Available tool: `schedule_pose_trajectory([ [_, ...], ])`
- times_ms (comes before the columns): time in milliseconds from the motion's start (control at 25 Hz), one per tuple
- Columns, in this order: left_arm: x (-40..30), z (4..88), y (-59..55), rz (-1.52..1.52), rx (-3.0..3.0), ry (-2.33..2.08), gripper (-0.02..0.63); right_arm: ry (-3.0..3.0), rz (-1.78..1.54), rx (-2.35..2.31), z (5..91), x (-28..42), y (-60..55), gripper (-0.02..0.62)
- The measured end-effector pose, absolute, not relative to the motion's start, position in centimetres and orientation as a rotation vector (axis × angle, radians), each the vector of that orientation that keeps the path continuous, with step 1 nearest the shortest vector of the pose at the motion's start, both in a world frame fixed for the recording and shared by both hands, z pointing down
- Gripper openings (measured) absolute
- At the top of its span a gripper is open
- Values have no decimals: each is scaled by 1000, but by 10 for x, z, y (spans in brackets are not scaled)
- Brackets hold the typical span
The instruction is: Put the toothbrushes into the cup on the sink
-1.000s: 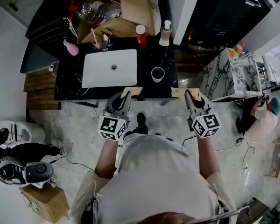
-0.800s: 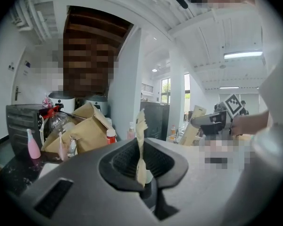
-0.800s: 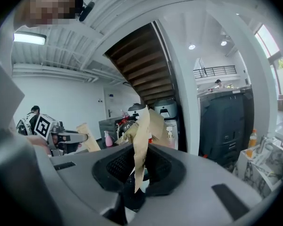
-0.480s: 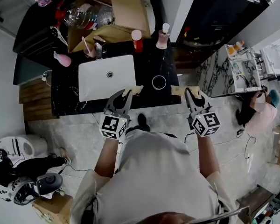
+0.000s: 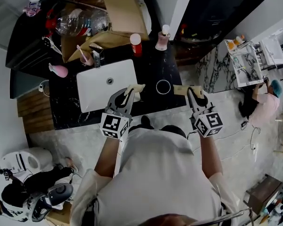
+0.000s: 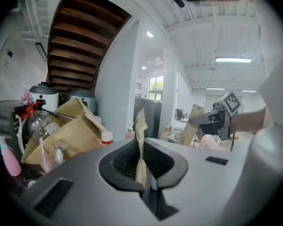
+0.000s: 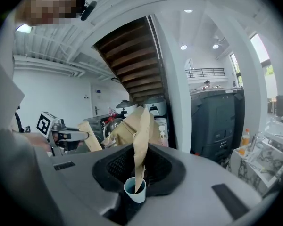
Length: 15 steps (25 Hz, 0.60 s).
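Observation:
A pale cup [image 5: 163, 86] with a dark inside stands on the black counter [image 5: 151, 65], right of the white sink [image 5: 99, 86]. It also shows low in the right gripper view, under the jaws, as the cup [image 7: 134, 190]. A pink toothbrush [image 5: 81, 52] leans in a pink holder by the tap at the sink's back left; the toothbrush [image 6: 42, 155] is far left in the left gripper view. My left gripper [image 5: 134, 89] hovers over the sink's front right corner, shut and empty. My right gripper [image 5: 181, 91] hangs just right of the cup, its tan pads together on nothing.
Behind the sink stand a red bottle [image 5: 135, 44], a pink pump bottle [image 5: 162, 38], an open cardboard box [image 5: 108, 13] and a clear plastic bottle [image 5: 73, 25]. A pink oblong thing [image 5: 59, 70] lies left of the sink. A marble shelf [image 5: 243, 67] and a crouching person [image 5: 264, 108] are at right.
The counter has drawn nearer in the head view. Both grippers, earlier at its front edge, are now over it, with the cup between them. The jaws look the same.

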<state>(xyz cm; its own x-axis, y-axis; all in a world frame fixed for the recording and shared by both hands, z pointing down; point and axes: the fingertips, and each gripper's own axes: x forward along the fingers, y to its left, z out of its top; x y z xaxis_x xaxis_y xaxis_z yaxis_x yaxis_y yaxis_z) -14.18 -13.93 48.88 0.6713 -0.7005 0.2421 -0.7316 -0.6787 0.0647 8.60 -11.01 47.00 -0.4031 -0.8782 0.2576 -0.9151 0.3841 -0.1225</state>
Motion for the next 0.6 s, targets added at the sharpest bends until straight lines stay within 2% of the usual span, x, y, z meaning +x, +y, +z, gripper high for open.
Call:
schedule_pose_trajectory([
  [600,-128,489,-145,283,2713,-1183,26,-2484,307,1572,462,91,-121,67],
])
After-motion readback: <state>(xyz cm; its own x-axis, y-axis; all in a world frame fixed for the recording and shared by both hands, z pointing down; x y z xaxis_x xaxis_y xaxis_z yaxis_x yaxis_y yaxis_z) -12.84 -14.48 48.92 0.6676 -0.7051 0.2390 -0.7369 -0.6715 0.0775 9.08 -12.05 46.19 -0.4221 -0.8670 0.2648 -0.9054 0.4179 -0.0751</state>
